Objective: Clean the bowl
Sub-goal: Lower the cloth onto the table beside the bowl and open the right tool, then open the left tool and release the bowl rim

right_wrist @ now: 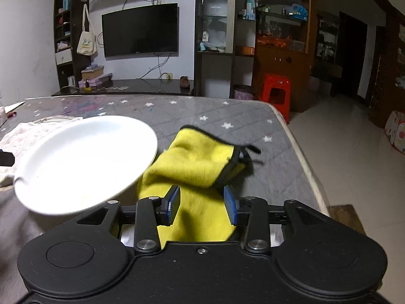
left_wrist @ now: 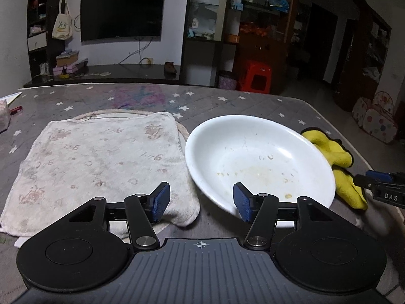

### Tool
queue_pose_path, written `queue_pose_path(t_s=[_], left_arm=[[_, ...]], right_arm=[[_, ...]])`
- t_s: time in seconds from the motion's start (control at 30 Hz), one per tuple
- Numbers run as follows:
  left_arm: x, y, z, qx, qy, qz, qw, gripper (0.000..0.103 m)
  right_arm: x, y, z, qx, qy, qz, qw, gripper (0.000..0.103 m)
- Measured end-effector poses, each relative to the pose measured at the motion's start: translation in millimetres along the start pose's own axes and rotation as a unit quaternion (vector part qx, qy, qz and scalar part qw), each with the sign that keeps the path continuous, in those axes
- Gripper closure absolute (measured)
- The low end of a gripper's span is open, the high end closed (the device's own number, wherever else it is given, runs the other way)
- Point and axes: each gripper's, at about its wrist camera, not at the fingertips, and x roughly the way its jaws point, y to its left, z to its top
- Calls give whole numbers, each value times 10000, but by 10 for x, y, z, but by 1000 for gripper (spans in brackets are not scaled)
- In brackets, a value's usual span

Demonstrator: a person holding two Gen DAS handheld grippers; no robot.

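- The white bowl (left_wrist: 260,162) sits on the grey star-print table (left_wrist: 215,101), mouth up; only the left wrist view shows the stains inside.
- Just right of it lies the yellow cloth (right_wrist: 192,162), running front to back.
- The right gripper (right_wrist: 202,207) straddles that cloth, half open, not clamped.
- The left gripper (left_wrist: 201,201) is wide open, holding nothing, over the bowl's near rim.
- A pale towel (left_wrist: 101,167) lies to the left.

Both cameras sit low and close over the worktop (left_wrist: 227,101), looking toward the far wall with the TV (left_wrist: 121,12). The left one sees the bowl (left_wrist: 258,157) from near; the right one looks further right. Both show the bowl and yellow cloth (right_wrist: 192,162).
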Motion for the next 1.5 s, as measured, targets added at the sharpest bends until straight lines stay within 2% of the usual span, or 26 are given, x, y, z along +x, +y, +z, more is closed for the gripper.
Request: queue_pose_path(t_s=[0.23, 0.43, 0.7, 1.1, 1.17, 1.23, 1.33, 1.5], left_arm=[[-4, 0, -191, 45, 131, 17, 9999, 39], [82, -17, -339, 94, 300, 124, 9994, 37], [186, -92, -454, 271, 379, 203, 9987, 32], [245, -212, -533, 440, 218, 326, 9983, 18], [249, -216, -544, 442, 175, 333, 9983, 17], [253, -220, -556, 447, 131, 340, 9983, 16], [260, -219, -559, 441, 120, 322, 9984, 13], [286, -229, -552, 447, 135, 308, 9984, 8]], right_arm=[[-85, 6, -157, 338, 8, -149, 9993, 39], [-43, -65, -218, 631, 63, -290, 9976, 33], [73, -26, -335, 743, 185, -278, 9967, 29], [103, 56, -349, 554, 241, -275, 9978, 20], [121, 83, -347, 474, 294, -273, 9981, 16], [139, 110, -345, 393, 347, -271, 9983, 6], [163, 144, -344, 276, 428, -280, 9983, 0], [165, 138, -353, 270, 447, -278, 9982, 0]])
